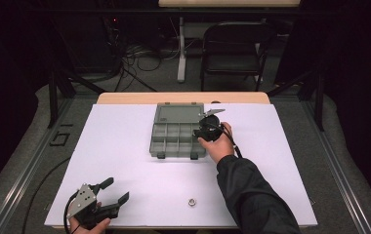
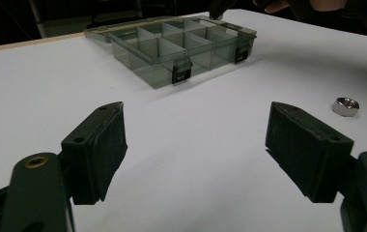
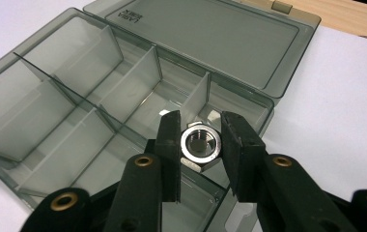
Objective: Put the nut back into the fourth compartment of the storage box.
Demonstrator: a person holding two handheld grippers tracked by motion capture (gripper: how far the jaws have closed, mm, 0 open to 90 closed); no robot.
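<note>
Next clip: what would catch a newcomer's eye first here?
The shiny hex nut clamped between the right gripper jaws, poised over a corner compartment of the open grey organiser box at the far middle of the table. Next, a second nut lying loose on the white sheet near the front edge, with the left gripper open at the front left.

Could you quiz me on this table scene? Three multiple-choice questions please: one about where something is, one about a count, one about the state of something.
1. Where does the loose nut lie?
A. on the white table sheet, near its front edge
B. inside the box
C. on the chair

2. How many nuts can be seen in all?
A. one
B. two
C. four

3. How is the compartment box?
A. lid shut
B. upside down
C. lid open, laid flat behind it

Answers: 1 A, it sits apart from the box near the person's side. 2 B, one loose, one held nut in the right hand-held gripper. 3 C, the dividers are exposed.
</note>
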